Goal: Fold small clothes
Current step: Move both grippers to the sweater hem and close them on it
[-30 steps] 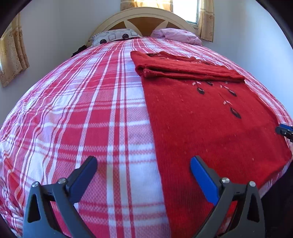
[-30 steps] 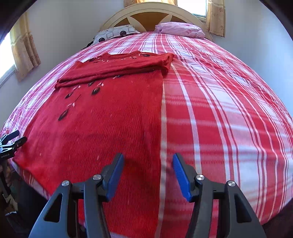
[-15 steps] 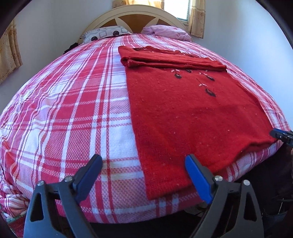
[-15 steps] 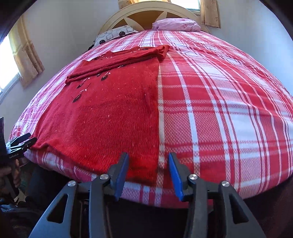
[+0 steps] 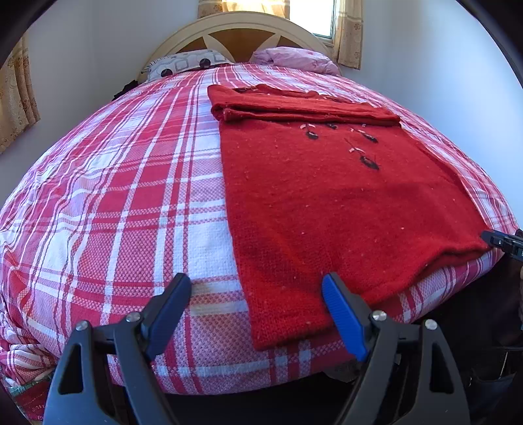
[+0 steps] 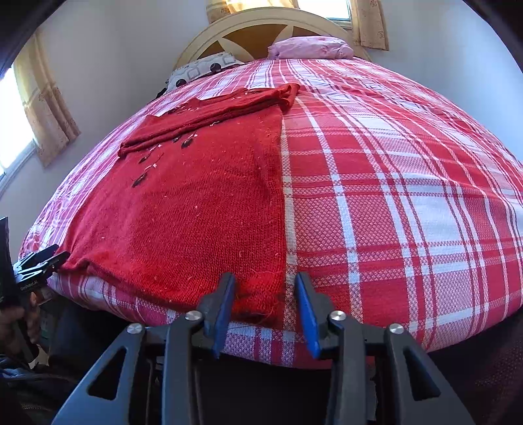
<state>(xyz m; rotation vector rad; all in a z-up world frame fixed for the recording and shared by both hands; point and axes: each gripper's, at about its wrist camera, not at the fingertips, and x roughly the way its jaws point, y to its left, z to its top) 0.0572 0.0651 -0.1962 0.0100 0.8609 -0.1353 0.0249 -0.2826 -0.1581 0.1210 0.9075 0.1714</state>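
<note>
The left gripper (image 5: 256, 315) is hovering at the foot of the bed, its jaws standing wide and just now narrowing a little, straddling the near left corner of a red sweater (image 5: 330, 209) without pressing it; the right gripper (image 6: 266, 310) is framing the sweater's other near corner (image 6: 261, 294), its jaws closing in but the blue pads not yet touching the knit; the corner itself is lying in shadow and is hard to make out; the sweater is lying flat on a red plaid bedspread (image 5: 130, 202), its far part folded over in a band; beyond, two pillows (image 5: 186, 63) are resting against a headboard (image 5: 242, 31); the window is cut off at the top.
</note>
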